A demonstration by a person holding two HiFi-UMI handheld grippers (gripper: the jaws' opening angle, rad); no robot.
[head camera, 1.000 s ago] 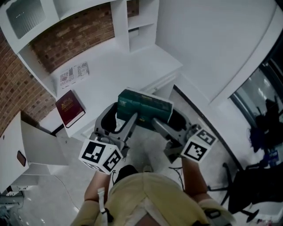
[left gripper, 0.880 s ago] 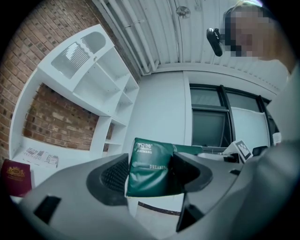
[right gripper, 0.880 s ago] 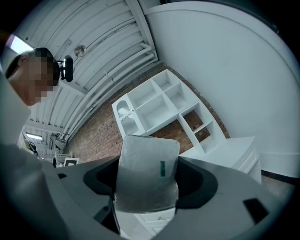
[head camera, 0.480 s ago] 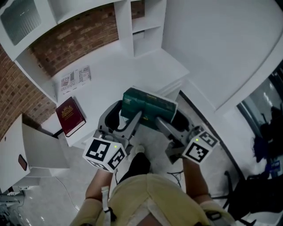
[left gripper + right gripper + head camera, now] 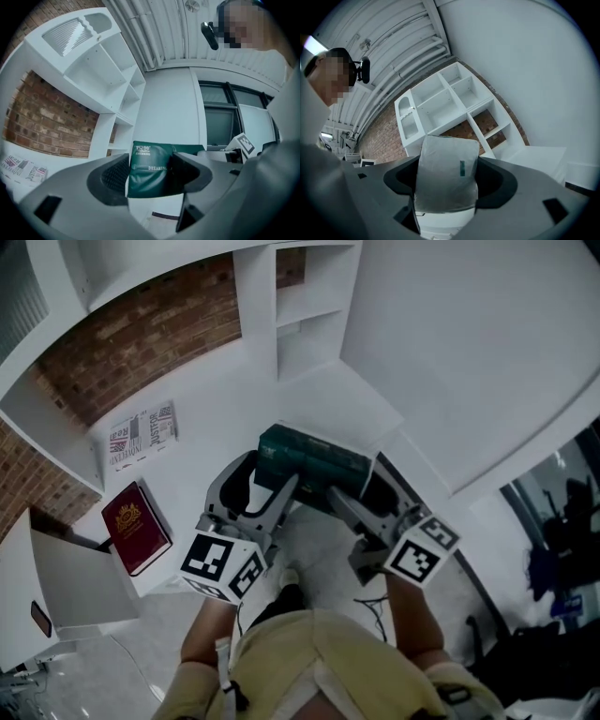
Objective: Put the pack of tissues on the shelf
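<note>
The dark green pack of tissues [image 5: 314, 463] hangs in the air above the front edge of the white desk [image 5: 225, 395], held between both grippers. My left gripper [image 5: 265, 486] is shut on its left end; in the left gripper view the green pack [image 5: 150, 168] fills the gap between the jaws. My right gripper [image 5: 364, 491] is shut on the other end, whose pale underside [image 5: 446, 173] sits pressed between the jaws. The white shelf unit [image 5: 305, 306] stands beyond the pack at the back of the desk, with open compartments [image 5: 450, 101].
A red book [image 5: 137, 526] lies on a low white surface at the left, and a newspaper [image 5: 141, 434] lies on the desk under the brick wall [image 5: 150, 338]. A curved white wall [image 5: 469, 352] rises on the right. Dark furniture [image 5: 553, 563] stands at the far right.
The pack stays held by both grippers and has drifted slightly toward the shelf. The desk, book and newspaper have slid left and down in the head view as the person moved.
</note>
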